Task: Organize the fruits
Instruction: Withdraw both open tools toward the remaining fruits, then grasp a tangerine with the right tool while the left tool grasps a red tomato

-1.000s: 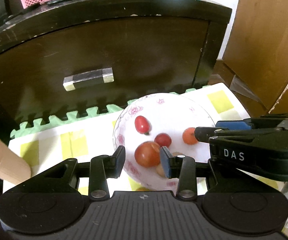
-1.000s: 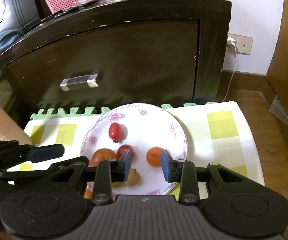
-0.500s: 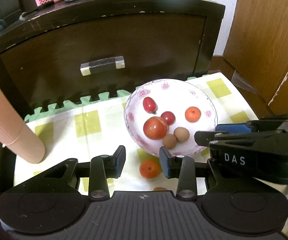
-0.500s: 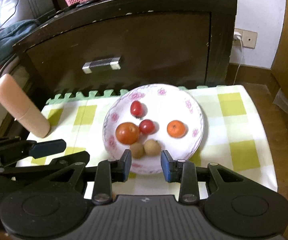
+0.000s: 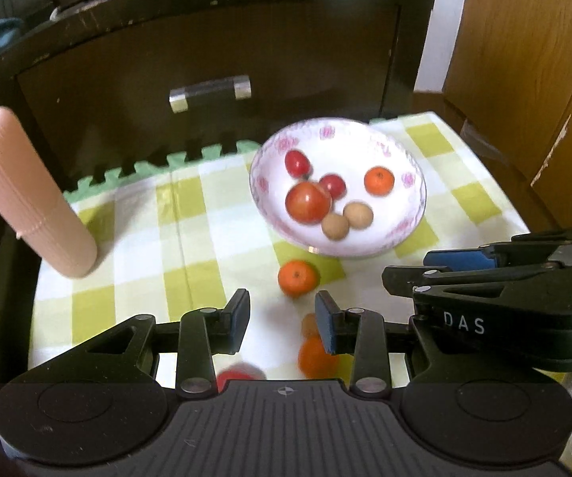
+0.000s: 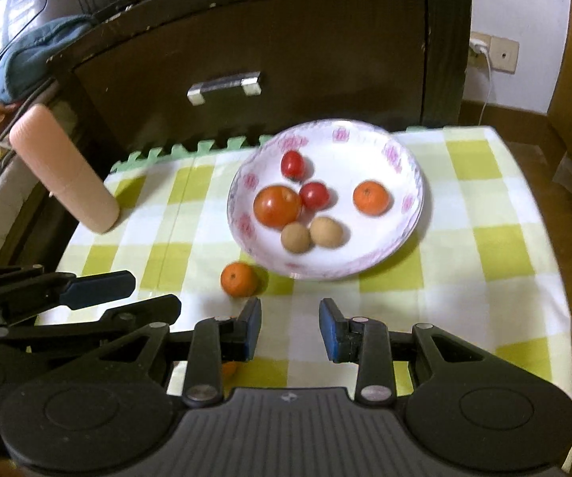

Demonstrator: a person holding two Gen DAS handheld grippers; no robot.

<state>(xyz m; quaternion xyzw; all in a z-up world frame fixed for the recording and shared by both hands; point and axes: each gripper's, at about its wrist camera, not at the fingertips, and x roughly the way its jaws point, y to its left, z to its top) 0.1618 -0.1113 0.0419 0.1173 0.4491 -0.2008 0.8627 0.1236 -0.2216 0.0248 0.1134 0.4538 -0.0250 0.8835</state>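
A white floral plate [image 5: 413,214] [image 6: 409,230] on the checked cloth holds a large tomato [image 5: 308,202] [image 6: 277,205], two small red tomatoes, an orange [image 5: 379,180] [image 6: 370,197] and two brown round fruits [image 6: 310,234]. A loose orange [image 5: 298,277] [image 6: 239,279] lies on the cloth in front of the plate. More fruit sits nearer me: another orange [image 5: 314,357] partly behind a finger, and a red fruit [image 5: 238,375]. My left gripper [image 5: 282,318] is open and empty above the cloth. My right gripper [image 6: 290,328] is open and empty too.
A pink ribbed cylinder [image 5: 27,194] [image 6: 63,167] stands at the cloth's left. A dark cabinet with a metal drawer handle [image 5: 209,93] rises right behind the plate. Wooden furniture [image 5: 532,59] stands to the right. The cloth [image 6: 485,238] ends near the right edge.
Both grippers have pulled back and up from the plate, so more of the cloth shows. The loose orange and other fruit near me have come into view. Both stay open.
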